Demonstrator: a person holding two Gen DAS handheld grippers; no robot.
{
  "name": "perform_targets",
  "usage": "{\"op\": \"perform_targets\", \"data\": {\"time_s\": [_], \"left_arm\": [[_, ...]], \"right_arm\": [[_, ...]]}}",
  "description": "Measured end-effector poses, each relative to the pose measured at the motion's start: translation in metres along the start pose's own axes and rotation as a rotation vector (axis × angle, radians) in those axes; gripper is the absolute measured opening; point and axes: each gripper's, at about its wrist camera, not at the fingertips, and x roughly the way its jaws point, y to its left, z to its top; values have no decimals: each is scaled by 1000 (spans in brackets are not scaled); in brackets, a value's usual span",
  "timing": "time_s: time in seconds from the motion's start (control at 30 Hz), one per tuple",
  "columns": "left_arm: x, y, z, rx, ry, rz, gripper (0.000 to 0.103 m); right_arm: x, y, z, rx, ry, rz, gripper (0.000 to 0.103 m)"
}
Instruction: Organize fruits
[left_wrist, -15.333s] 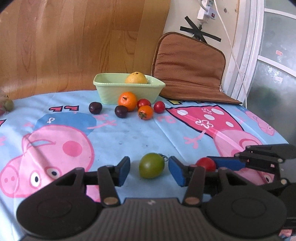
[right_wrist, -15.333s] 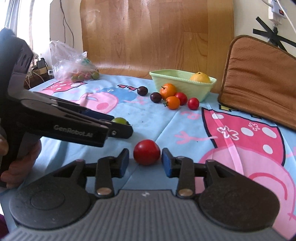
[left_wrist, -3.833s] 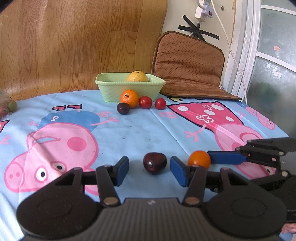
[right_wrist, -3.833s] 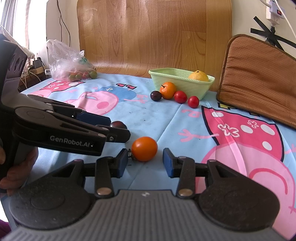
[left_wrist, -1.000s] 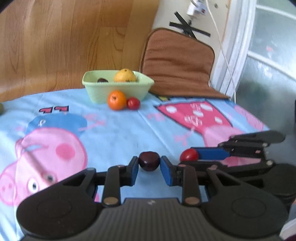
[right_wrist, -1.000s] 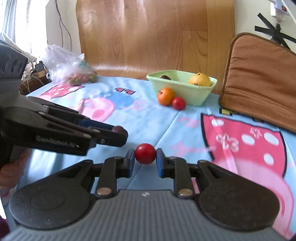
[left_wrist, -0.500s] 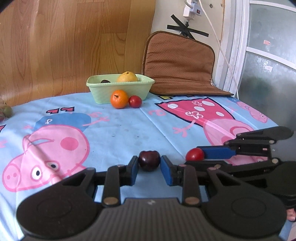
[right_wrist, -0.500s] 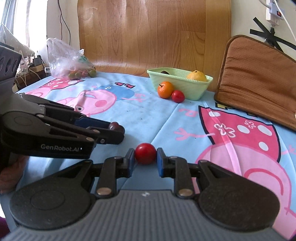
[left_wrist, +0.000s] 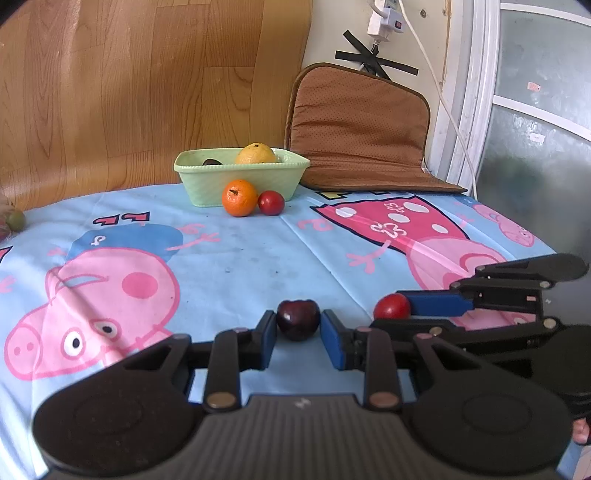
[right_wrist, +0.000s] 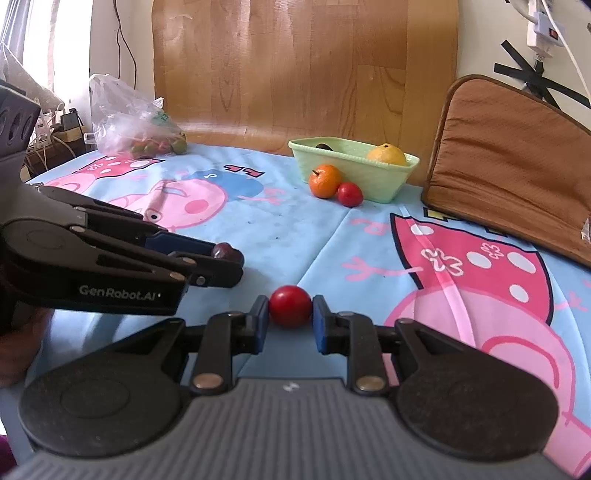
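My left gripper (left_wrist: 298, 334) is clamped on a dark plum (left_wrist: 298, 319), low over the near worktop (left_wrist: 236, 258). My right gripper (right_wrist: 290, 319) is clamped on a red tomato (right_wrist: 290, 305) just beside it. The green basket (left_wrist: 207, 184) at the far side already contains an orange fruit (left_wrist: 256, 154) and one dark fruit (left_wrist: 211, 162). Outstanding, in my judgement: both held fruits, plus a tangerine (left_wrist: 239, 197) and a second tomato (left_wrist: 271, 202) touching against the basket front.
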Motion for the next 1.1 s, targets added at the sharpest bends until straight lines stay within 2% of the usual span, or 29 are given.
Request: {"op": "perform_targets", "data": {"time_s": [0.87,1.0,1.1], "left_arm": [[0,1,1,-9,2,-1,28],[2,13,8,-71,9,-39,27],[5,28,27,-110,-11,-54,27]], "right_arm": [[-2,-1,1,13,-14,-11,28],[-1,-11,4,67,-17,9,28],[4,-20,13,71,-23,9,28]]}}
